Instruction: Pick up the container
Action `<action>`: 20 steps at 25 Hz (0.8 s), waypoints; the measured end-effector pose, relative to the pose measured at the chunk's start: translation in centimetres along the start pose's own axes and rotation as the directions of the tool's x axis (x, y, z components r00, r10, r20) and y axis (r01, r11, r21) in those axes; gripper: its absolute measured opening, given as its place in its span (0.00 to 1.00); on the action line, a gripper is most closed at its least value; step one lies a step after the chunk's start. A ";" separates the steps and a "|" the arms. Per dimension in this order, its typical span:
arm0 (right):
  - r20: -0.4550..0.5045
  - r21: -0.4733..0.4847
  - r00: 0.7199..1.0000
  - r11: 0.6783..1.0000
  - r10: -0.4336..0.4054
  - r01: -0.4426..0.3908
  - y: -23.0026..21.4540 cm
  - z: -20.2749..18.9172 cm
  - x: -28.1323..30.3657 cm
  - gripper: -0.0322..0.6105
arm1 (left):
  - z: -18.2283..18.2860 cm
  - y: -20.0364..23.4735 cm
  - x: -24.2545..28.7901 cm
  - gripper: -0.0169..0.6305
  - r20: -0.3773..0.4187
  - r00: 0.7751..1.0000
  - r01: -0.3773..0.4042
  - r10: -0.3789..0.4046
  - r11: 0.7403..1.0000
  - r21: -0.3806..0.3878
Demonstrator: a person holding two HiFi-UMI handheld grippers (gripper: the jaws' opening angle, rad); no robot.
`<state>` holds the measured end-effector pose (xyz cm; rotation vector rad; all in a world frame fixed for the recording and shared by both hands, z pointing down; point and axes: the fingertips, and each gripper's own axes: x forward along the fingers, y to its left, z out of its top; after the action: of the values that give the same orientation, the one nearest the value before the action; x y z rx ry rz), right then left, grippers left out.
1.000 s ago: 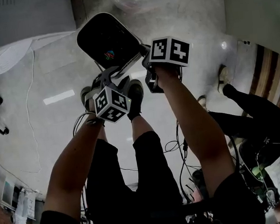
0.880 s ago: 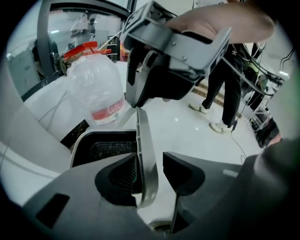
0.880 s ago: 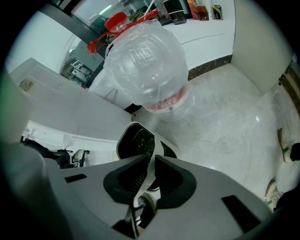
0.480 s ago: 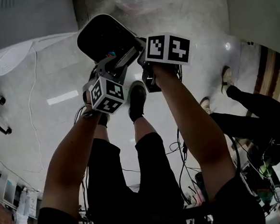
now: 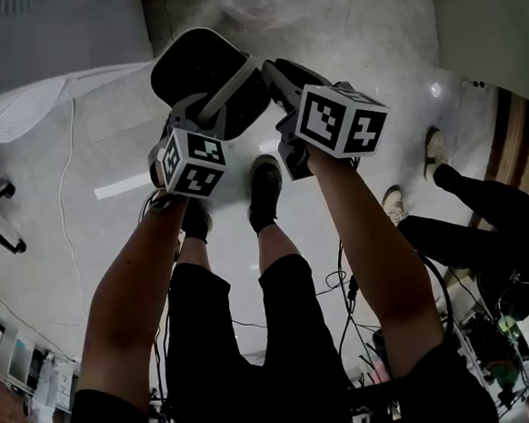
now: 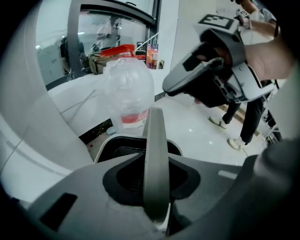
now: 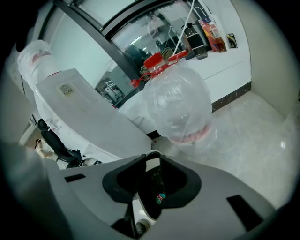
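Head view: I see the container, black with a pale rim, at the upper centre of the frame, held up over the pale floor. The left gripper meets its lower left edge. The right gripper comes in at its right side. Both of the person's forearms reach up from the bottom of the frame, and their shoes show just below the grippers.

Left gripper view: my left gripper is narrowed onto the container's grey rim, which runs straight up the middle of the frame. The dark inside of the container shows beyond it. The right gripper is at the upper right. A clear plastic bag with red in it sits at upper centre.

Right gripper view: my right gripper is narrowed on the container's edge, with white rim and black wall between the jaws. The same plastic bag fills the centre.
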<state>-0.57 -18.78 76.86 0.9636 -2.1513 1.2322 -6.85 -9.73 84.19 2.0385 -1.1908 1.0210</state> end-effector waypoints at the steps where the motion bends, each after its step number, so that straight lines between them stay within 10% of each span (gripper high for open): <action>1: 0.015 -0.002 1.000 1.000 -0.001 0.001 -0.1 0.2 -0.3 0.13 | 0.2 0.6 0.1 0.17 0.004 1.000 -0.004 0.004 1.000 -0.008; 11: 0.090 -0.116 0.996 0.993 -0.024 0.034 0.2 -0.5 -3.6 0.13 | 0.5 2.3 -0.7 0.07 0.029 0.999 -0.022 0.023 1.000 -0.012; 20: 0.126 -0.150 0.990 0.985 -0.062 0.080 2.0 0.1 -8.0 0.12 | 0.6 1.9 -6.5 0.07 0.044 0.993 -0.099 0.112 0.969 -0.226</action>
<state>3.00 -15.46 70.14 1.0624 -2.2467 0.9799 -10.40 -7.99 78.61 1.8557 -1.3907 0.8399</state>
